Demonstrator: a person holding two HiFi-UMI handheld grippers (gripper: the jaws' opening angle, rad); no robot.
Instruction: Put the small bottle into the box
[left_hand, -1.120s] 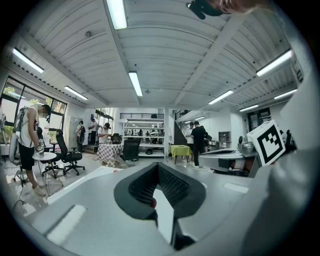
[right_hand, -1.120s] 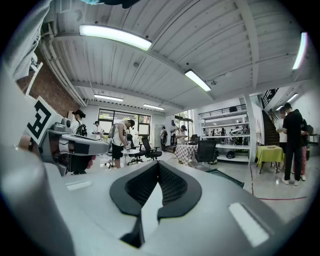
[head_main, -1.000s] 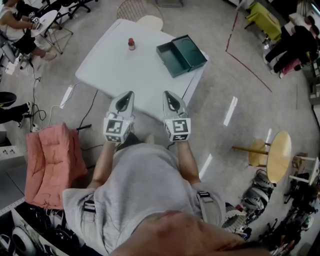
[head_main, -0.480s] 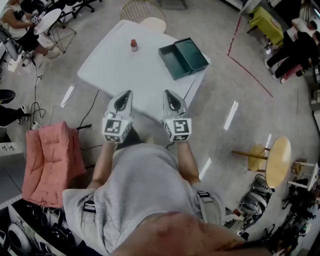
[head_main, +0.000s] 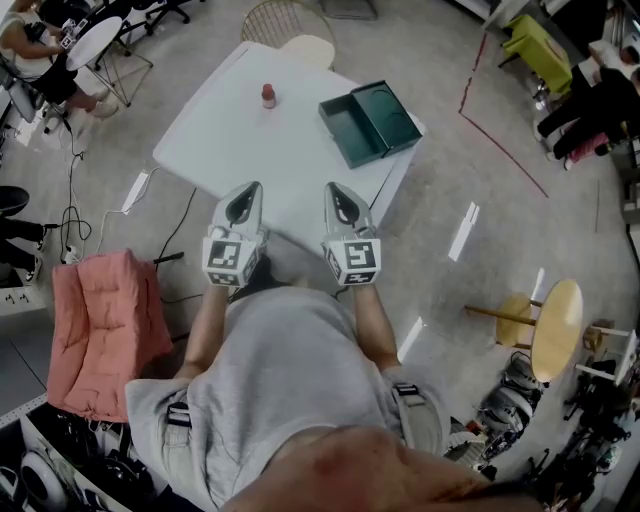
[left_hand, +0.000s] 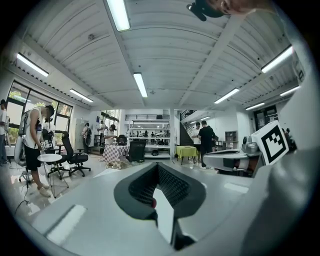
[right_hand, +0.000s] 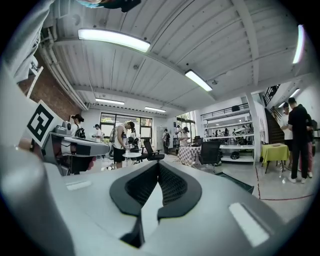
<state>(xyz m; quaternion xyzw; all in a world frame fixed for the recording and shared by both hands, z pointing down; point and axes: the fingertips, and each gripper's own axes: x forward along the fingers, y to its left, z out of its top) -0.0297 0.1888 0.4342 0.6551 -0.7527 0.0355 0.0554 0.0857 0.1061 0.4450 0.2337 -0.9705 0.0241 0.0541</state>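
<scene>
White table (head_main: 250, 150) is straight ahead of me. Green box (head_main: 370, 122) lies open at the table's right edge with its lid folded flat, so it looks ready to load. Left gripper (head_main: 247, 195) and right gripper (head_main: 335, 190) hang side by side over the table's near edge. Jaws are together on both with nothing between them, which I read as carry posture before a reach. Small bottle (head_main: 268, 95) stands upright near the table's far edge, well apart from the box.
</scene>
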